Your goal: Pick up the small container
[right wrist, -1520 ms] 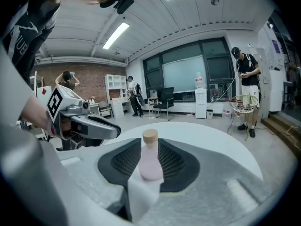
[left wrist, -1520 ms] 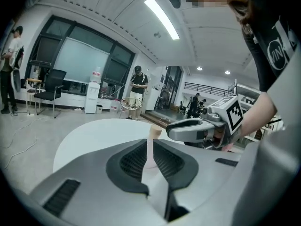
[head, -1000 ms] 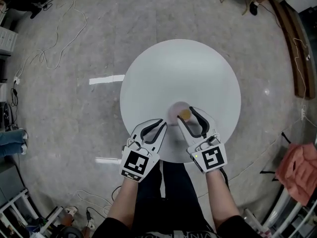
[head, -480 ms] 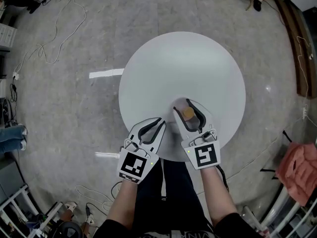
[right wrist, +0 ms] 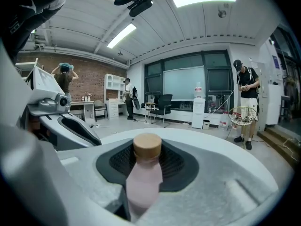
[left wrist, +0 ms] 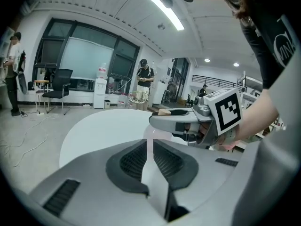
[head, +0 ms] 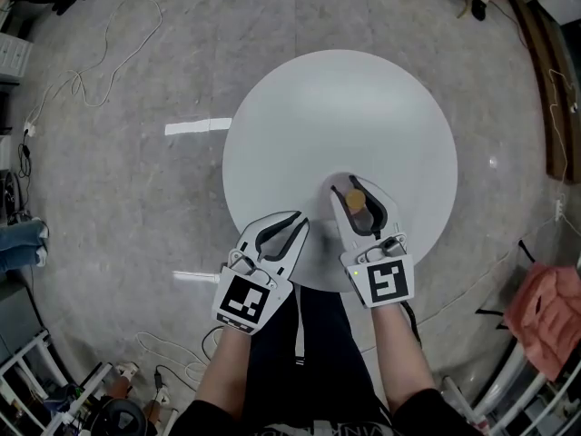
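Note:
The small container (head: 355,199) is a pale pink bottle with a tan cap, standing upright on the round white table (head: 336,116) near its front edge. My right gripper (head: 355,189) reaches around it and its jaws are closing. In the right gripper view the container (right wrist: 144,173) fills the gap between the dark pads (right wrist: 181,166), which lie against its sides. My left gripper (head: 298,222) rests shut and empty at the table's front edge, left of the right one; its pads (left wrist: 134,159) meet with nothing between them.
Cables (head: 82,89) trail over the grey floor at the left, beside a white tape strip (head: 195,126). A red-orange cloth (head: 545,321) lies at the right. A person (left wrist: 145,84) stands far behind the table, and an office chair (left wrist: 54,86) stands at the left.
My right gripper has slid forward until the container stands between its fingers, and the fingers have narrowed onto it. The left gripper has stayed in place.

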`<state>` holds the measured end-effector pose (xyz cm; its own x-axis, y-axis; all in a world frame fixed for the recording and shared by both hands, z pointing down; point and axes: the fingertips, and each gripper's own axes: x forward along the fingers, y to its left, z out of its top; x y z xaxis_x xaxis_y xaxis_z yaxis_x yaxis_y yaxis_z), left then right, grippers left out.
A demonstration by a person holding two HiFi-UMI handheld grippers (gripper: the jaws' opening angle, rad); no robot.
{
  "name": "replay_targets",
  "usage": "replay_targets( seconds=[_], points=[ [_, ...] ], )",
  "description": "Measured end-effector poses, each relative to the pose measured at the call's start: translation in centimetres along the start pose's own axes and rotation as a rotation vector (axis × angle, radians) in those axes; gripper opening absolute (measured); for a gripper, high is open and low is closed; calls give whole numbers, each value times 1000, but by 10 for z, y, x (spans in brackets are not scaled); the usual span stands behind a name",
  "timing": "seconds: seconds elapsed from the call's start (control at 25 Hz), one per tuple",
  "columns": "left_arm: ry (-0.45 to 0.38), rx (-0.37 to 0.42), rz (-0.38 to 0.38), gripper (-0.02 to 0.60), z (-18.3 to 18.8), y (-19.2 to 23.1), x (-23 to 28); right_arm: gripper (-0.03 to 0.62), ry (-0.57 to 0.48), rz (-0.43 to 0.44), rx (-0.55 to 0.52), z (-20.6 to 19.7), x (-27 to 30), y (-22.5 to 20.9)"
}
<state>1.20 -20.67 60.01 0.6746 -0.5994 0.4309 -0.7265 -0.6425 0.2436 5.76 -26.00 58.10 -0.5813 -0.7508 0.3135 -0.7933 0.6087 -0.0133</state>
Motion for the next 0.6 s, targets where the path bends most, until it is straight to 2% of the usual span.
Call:
replay_targets(
  seconds=[0.2,0.24,0.28,0.36,0.48,0.6],
  points=[
    [9,12,-26,27,0,-7,2,126,6,16,14,0,-3,1],
    [12,9,-43,62,-1,-10,3,126,6,23,14,1,-5,2],
    [18,7,-63,150,-1,-14,5,126,6,29,11,2,-7,4],
    [39,25,-96,194,-4,-21,10,126,9,37,5,3,-9,6],
    [107,116,-106,276,-9,-26,18,126,10,48,-4,6,-13,9],
    [162,197,-119,313,-11,-29,30,126,10,60,-9,10,-17,11]
  ],
)
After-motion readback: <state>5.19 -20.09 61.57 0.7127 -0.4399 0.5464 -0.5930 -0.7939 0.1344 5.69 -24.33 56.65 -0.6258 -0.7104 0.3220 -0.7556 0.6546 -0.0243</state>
